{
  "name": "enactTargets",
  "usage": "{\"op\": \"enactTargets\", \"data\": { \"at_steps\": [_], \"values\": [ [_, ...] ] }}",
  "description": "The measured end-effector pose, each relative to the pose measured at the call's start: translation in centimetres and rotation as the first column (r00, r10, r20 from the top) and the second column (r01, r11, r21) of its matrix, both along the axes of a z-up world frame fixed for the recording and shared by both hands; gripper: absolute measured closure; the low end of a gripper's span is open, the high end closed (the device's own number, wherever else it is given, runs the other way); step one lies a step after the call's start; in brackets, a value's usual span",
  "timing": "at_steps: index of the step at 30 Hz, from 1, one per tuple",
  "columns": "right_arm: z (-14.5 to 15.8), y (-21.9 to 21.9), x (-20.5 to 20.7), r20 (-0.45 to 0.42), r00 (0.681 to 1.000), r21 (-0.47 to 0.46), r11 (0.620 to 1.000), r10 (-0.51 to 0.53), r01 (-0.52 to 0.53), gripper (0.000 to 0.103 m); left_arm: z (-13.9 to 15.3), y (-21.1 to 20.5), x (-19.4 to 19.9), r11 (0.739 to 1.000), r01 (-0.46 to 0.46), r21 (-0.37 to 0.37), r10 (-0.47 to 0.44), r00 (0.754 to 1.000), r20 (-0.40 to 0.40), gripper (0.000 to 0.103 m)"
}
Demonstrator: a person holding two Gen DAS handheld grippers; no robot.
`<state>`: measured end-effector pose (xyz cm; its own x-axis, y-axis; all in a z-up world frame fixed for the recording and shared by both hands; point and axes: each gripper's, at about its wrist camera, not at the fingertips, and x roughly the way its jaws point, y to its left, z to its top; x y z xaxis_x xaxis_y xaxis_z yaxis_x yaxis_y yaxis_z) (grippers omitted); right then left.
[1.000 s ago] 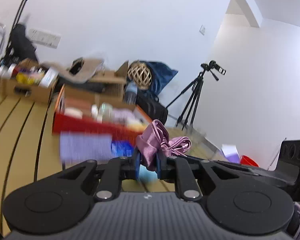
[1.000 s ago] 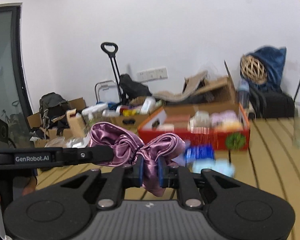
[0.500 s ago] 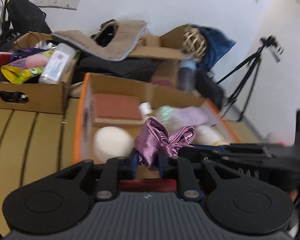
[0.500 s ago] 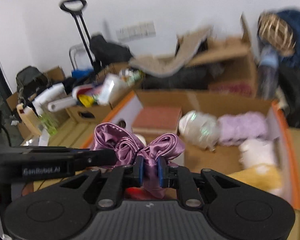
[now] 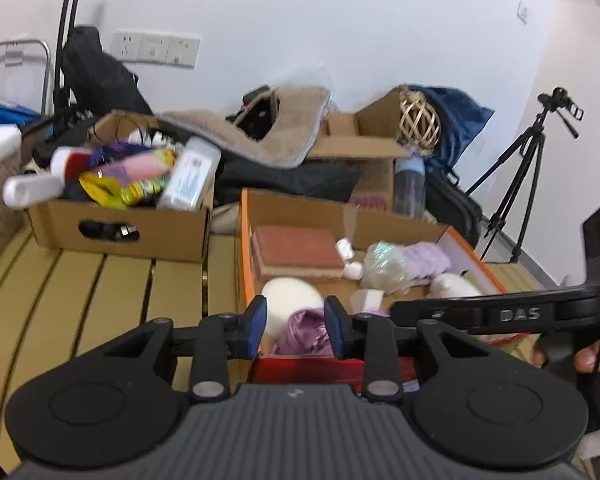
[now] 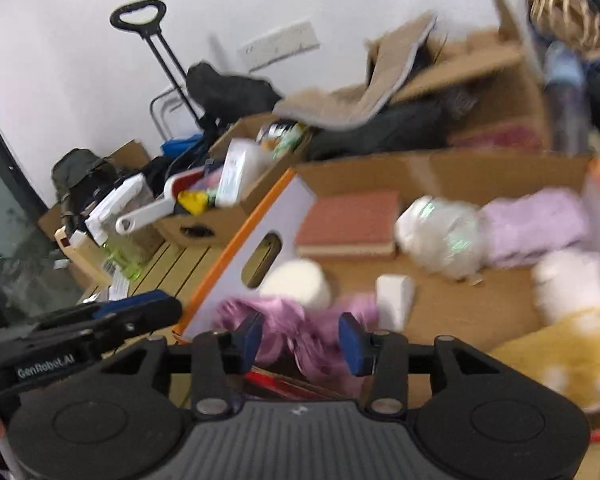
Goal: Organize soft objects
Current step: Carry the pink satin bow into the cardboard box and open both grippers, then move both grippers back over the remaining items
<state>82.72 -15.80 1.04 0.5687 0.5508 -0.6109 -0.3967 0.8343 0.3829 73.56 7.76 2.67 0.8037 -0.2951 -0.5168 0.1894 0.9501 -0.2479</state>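
Observation:
A purple satin cloth (image 5: 300,336) lies bunched at the near left corner of an orange-rimmed cardboard box (image 5: 244,240). My left gripper (image 5: 295,330) hovers over it with its jaws opening; the cloth sits loose between the pads with a gap on the left. In the right wrist view the cloth (image 6: 284,320) is blurred below my right gripper (image 6: 299,340), whose jaws are also opening, wide of the cloth. The box wall (image 6: 256,240) stands just left of it. Each gripper shows in the other's view, the right (image 5: 400,310) and the left (image 6: 172,308).
The box also holds a red-brown pad (image 5: 296,252), a white ball (image 5: 292,296), a lilac fuzzy piece (image 5: 424,260) and a yellow plush (image 6: 560,352). A second carton of bottles (image 5: 120,228) stands left on the slatted table (image 5: 100,300). A tripod (image 5: 520,200) stands right.
Both grippers carried the purple cloth over the orange-rimmed box, then their jaws parted and the cloth dropped into the box's near corner.

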Motion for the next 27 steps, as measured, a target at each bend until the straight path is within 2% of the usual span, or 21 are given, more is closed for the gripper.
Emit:
{"op": "enactTargets", "data": {
  "at_steps": [2, 5, 8, 12, 14, 17, 20, 22, 24, 27],
  "values": [
    [2.3, -0.8, -1.8, 0.042, 0.999, -0.031, 1.000, -0.004, 0.005, 0.059, 1.8, -0.1, -1.6, 1.000, 0.005, 0.013, -0.005, 1.000, 0.027, 0.072],
    [5.9, -2.7, -5.1, 0.099, 0.995, -0.054, 0.998, -0.022, 0.028, 0.050, 4.5, -0.2, -4.2, 1.000, 0.006, 0.030, -0.008, 0.998, 0.070, 0.067],
    [9.2, -4.8, -9.0, 0.155, 0.986, -0.092, 0.993, -0.061, 0.076, 0.049, 6.9, 0.0, -7.4, 0.999, -0.010, 0.044, 0.005, 0.995, 0.099, 0.066],
    [12.2, -6.8, -14.8, 0.230, 0.969, -0.121, 0.986, -0.086, 0.117, 0.046, 8.7, -0.3, -12.3, 0.998, -0.004, 0.061, -0.004, 0.991, 0.136, 0.064],
    [12.8, -7.4, -18.0, 0.274, 0.956, -0.128, 0.982, -0.101, 0.140, 0.044, 9.1, -0.6, -15.5, 0.997, 0.002, 0.073, -0.014, 0.987, 0.163, 0.060],
    [12.5, -8.0, -24.3, 0.377, 0.919, -0.133, 0.975, -0.118, 0.180, 0.027, 7.9, -0.5, -21.5, 0.997, 0.014, 0.082, -0.031, 0.977, 0.213, 0.052],
    [10.6, -8.5, -31.9, 0.462, 0.878, -0.129, 0.970, -0.126, 0.207, 0.025, 5.3, -0.4, -28.6, 0.994, -0.014, 0.108, -0.013, 0.971, 0.238, 0.047],
    [9.2, -8.8, -36.9, 0.486, 0.866, -0.128, 0.970, -0.121, 0.207, 0.023, 4.1, -0.4, -33.5, 0.992, -0.027, 0.124, -0.008, 0.963, 0.268, 0.036],
    [7.8, -8.8, -41.6, 0.513, 0.851, -0.124, 0.971, -0.114, 0.204, 0.016, 3.0, -0.4, -38.9, 0.994, -0.035, 0.108, 0.000, 0.951, 0.310, 0.016],
    [5.1, -9.0, -49.3, 0.560, 0.814, -0.079, 0.968, -0.155, 0.238, 0.008, 1.1, -0.6, -44.8, 0.997, -0.048, 0.066, 0.024, 0.945, 0.326, 0.007]
  ]
}}
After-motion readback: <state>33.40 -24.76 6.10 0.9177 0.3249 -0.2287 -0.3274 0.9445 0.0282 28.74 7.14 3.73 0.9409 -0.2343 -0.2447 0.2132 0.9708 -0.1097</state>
